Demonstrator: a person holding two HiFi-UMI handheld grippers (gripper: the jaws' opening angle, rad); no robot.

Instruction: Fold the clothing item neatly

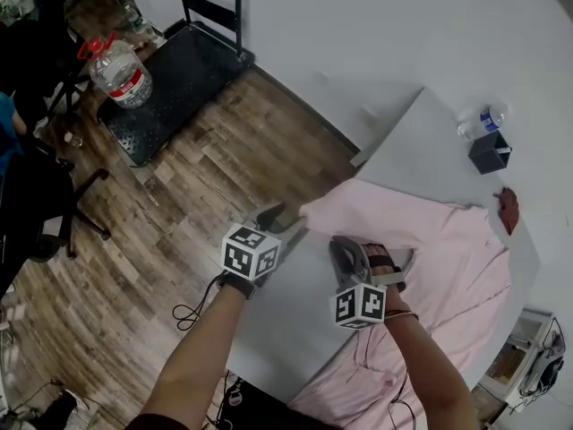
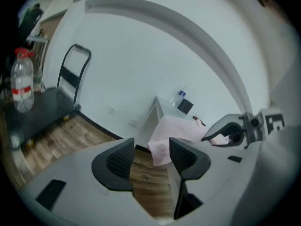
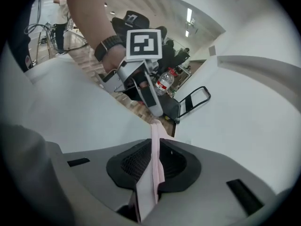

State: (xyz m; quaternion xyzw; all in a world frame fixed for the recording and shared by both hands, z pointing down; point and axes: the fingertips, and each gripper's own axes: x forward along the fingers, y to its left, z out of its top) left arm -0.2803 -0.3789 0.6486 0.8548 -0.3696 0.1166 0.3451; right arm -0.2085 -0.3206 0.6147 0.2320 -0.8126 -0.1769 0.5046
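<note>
Across the white worktop [image 1: 286,330] lies the pink garment [image 1: 452,249], spread out and rumpled, with one part trailing toward the near edge by the person's right arm. Its left edge ends in a raised corner at the worktop's edge, above the wooden floor [image 1: 179,231].

The right tool [image 1: 367,251] is pressed together on a fold of that pink cloth. In the right gripper view the fabric [image 3: 155,168] stands as a thin upright strip pinched between the two dark pads. The left tool [image 1: 285,224] sits just beside the raised corner with its jaws spread. In the left gripper view the cloth's corner [image 2: 162,147] shows in the gap beyond the pads, and neither pad presses on it. The two tools are near each other, each with a marker cube at its back.

At the worktop's far end stand a small black box [image 1: 489,150] and a small bottle [image 1: 482,119], with a reddish-brown object [image 1: 508,209] at the garment's far edge. On the floor, well apart, a large water bottle [image 1: 119,72] rests on a black platform cart [image 1: 179,88].
</note>
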